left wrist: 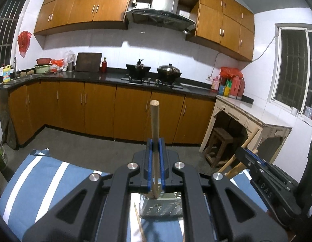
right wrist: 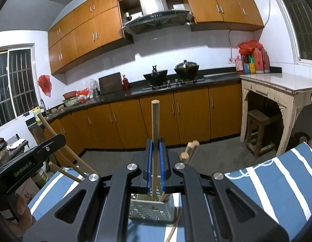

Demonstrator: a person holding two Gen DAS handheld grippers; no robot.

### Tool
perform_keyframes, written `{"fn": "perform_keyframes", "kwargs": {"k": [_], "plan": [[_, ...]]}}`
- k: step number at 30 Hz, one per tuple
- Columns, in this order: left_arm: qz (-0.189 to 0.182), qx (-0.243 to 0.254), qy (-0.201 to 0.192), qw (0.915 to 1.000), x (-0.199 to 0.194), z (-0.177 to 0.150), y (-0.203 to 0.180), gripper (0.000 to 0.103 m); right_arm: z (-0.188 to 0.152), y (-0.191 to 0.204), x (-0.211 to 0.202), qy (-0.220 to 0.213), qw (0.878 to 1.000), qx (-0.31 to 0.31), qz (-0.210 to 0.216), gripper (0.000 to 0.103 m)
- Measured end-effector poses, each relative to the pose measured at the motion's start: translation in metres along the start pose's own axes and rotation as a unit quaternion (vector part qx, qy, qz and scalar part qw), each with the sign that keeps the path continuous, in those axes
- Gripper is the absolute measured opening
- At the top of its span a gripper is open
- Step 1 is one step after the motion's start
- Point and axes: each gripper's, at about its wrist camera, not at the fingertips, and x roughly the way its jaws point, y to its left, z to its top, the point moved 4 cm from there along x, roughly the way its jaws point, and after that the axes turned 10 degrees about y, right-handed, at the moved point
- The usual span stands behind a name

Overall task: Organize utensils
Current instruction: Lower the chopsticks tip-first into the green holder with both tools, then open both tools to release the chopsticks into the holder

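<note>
Between the blue pads of the left gripper (left wrist: 155,147) stands a wooden chopstick (left wrist: 155,125), clamped upright, its lower end already down in the perforated metal holder (left wrist: 162,205) just below the jaws. The right gripper (right wrist: 155,147) likewise pinches a chopstick (right wrist: 155,125) whose tip sits in the holder (right wrist: 152,206), beside other chopsticks (right wrist: 189,151) leaning out to its right. Both sticks seem at the point of insertion; the next move would be to part the jaws and let each drop, then lift clear without snagging. A loose chopstick (left wrist: 139,221) lies on the striped cloth (left wrist: 45,173) below the left gripper. The holder's base and how deep the tips reach are hidden behind the gripper bodies.
</note>
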Motion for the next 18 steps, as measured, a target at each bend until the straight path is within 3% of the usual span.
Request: {"fn": "perform_keyframes", "kwargs": {"k": [3,7,18], "plan": [[0.005,0.005,0.003,1.0000,0.000,-0.003,-0.002,0.011,-0.001,-0.001,-0.002,0.005,1.000,0.000,0.000,0.010],[0.007,0.010,0.007,0.9999,-0.002,-0.004,-0.003,0.021,-0.001,-0.001,-0.012,-0.004,1.000,0.001,-0.004,0.035],[0.023,0.005,0.000,0.9997,-0.036,-0.012,0.010,0.033,-0.013,-0.012,-0.052,-0.015,1.000,0.007,-0.019,0.038]]}}
